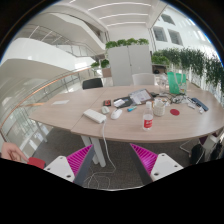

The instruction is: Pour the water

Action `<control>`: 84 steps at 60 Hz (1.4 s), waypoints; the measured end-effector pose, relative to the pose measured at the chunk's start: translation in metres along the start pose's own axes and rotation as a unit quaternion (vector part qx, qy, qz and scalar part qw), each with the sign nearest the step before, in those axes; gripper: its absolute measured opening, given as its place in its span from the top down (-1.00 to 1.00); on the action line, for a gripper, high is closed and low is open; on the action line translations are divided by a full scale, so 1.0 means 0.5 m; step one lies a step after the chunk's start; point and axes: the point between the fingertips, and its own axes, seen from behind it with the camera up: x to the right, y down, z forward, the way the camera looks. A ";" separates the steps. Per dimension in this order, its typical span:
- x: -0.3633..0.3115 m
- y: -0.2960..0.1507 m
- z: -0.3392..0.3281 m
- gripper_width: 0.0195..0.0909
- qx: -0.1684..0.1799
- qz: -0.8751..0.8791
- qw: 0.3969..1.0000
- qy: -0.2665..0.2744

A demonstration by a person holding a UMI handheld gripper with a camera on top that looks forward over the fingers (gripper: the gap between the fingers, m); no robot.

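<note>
Wide atrium with white balconies and green plants at the back. Long oval wooden bench well ahead, carrying a tablet, papers, a white box, a red-labelled can, a red dish and a pale green bottle at its far side. Hand-held gripper low, well short of the bench, 2 fingers spread wide with magenta pads, nothing between.

A smooth, pale wood-look finish is shown on the table; the gripper's pads appear ribbed and matt.
</note>
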 end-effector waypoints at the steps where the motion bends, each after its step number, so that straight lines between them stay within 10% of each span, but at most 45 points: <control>1: 0.000 -0.003 0.003 -0.76 0.004 0.001 1.000 0.001; 30: 0.032 0.005 0.100 -0.73 -0.008 0.010 0.999 0.041; 50: 0.212 -0.074 0.313 -0.74 0.105 -0.026 0.983 0.149; 77: 0.433 -0.119 0.632 -0.71 0.115 -0.029 0.985 0.125; 82: 0.425 -0.127 0.665 0.13 0.116 -0.056 0.986 0.102; 84: 0.422 -0.133 0.667 0.17 0.120 -0.065 0.986 0.100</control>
